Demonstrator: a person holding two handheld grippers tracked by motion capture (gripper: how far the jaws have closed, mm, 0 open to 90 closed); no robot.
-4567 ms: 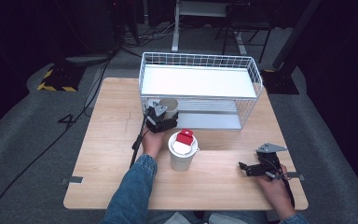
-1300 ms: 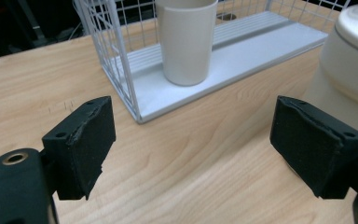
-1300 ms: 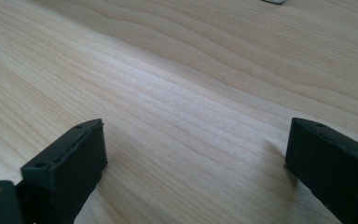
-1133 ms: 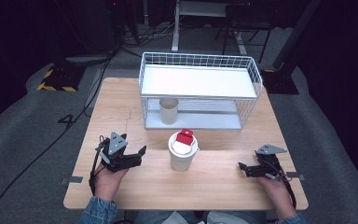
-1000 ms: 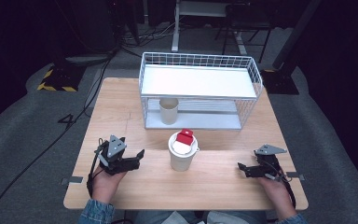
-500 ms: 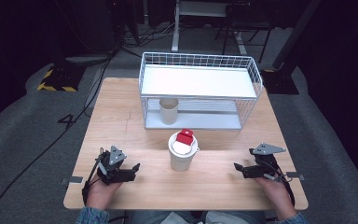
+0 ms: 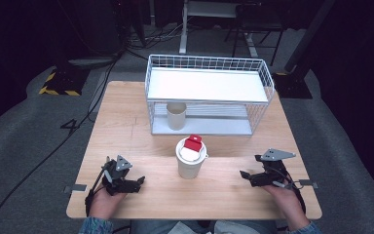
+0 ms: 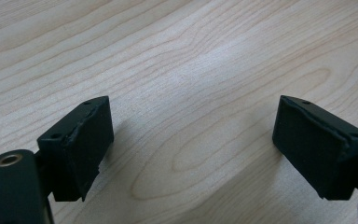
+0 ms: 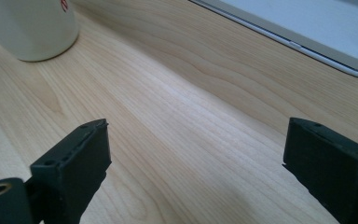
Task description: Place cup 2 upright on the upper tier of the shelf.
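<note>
High view: a wooden surface (image 7: 141,122) carries a white wire rack (image 7: 209,95) at its far side, and a small beige cup (image 7: 176,115) stands upright on the lower shelf of this rack, at its left part. In front of the rack, near the middle of the surface, stands a white paper cup (image 7: 191,158) with a lid, and a red and white piece lies on top of it. The left gripper (image 7: 137,183) rests at the near left, the right gripper (image 7: 244,174) at the near right, both well apart from the cup.

Left gripper view: the fingers (image 8: 77,144) are wide apart with nothing between them, just above bare wood.

Right gripper view: the fingers (image 9: 74,161) are also wide apart and hold nothing. The base of the white paper cup (image 9: 30,28) is at the upper left, and the edge of the rack (image 9: 303,25) at the upper right.
</note>
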